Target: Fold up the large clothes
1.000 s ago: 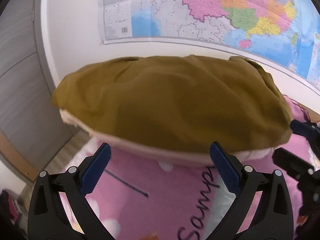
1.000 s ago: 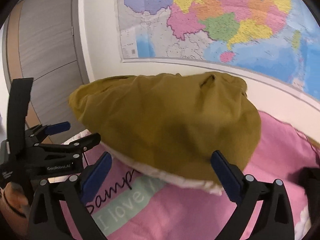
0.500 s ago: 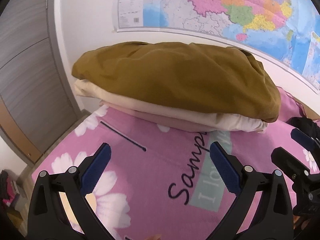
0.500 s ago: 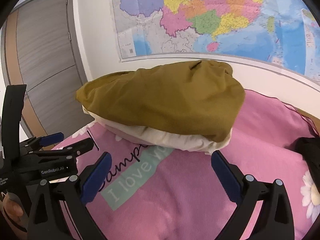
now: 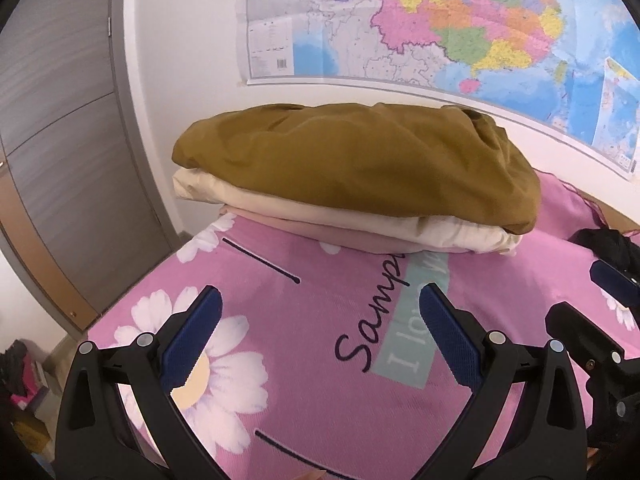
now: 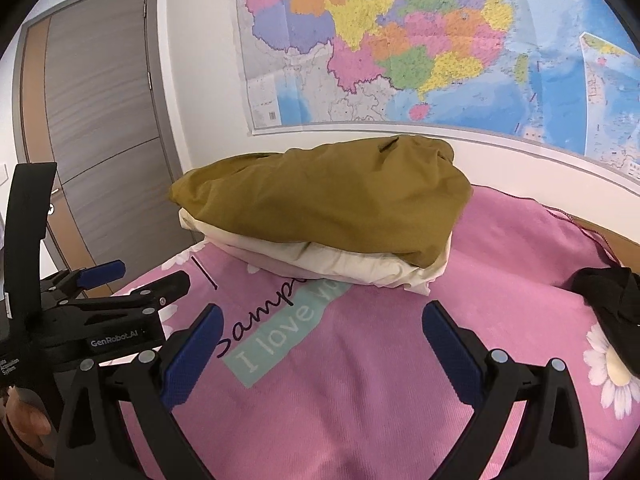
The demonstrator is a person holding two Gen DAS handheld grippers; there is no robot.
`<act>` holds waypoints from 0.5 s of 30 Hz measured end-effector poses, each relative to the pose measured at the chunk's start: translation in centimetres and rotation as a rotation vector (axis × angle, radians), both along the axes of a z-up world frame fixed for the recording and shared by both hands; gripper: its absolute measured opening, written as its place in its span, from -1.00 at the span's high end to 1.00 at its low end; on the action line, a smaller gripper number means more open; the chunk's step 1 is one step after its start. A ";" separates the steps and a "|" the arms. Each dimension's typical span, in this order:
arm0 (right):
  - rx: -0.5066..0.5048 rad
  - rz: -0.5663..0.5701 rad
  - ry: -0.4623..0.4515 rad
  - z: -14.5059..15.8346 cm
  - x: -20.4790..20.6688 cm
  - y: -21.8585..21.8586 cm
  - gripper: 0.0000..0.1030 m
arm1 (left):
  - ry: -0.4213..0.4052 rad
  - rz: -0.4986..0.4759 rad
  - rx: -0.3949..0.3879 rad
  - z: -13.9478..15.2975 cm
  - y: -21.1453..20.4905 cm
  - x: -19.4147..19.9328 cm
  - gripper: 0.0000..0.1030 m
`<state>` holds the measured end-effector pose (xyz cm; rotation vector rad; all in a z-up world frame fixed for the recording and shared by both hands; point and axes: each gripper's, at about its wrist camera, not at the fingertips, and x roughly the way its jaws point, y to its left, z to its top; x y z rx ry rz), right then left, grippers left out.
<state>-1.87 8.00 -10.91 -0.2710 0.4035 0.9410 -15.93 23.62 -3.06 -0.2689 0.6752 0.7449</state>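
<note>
We held left claw [image 5: 320,334] and right claw [image 6: 322,346] both wide, empty, above pink bedspread [image 6: 360,380]. Folded mustard garment [image 5: 360,164] sat atop cream garment [image 5: 320,216], stack at bed's far end below wall map [image 5: 440,28]. Risks we judged: top layer bulging, could slide off; black garment [image 6: 612,296] unfolded at right edge, could snag claw.
</note>
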 end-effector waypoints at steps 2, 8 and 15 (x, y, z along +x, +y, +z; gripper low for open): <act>0.003 0.000 -0.004 0.0 -0.4 -0.3 -0.88 | 0.001 0.002 0.006 0.1 -0.4 -0.3 -0.89; 0.005 0.009 -0.012 -0.1 -1.4 -0.8 -0.88 | -0.006 0.003 0.012 0.5 -1.2 -0.9 -0.89; 0.011 0.017 -0.015 0.1 -2.1 -1.1 -0.88 | -0.003 -0.003 0.023 0.7 -1.7 -1.2 -0.89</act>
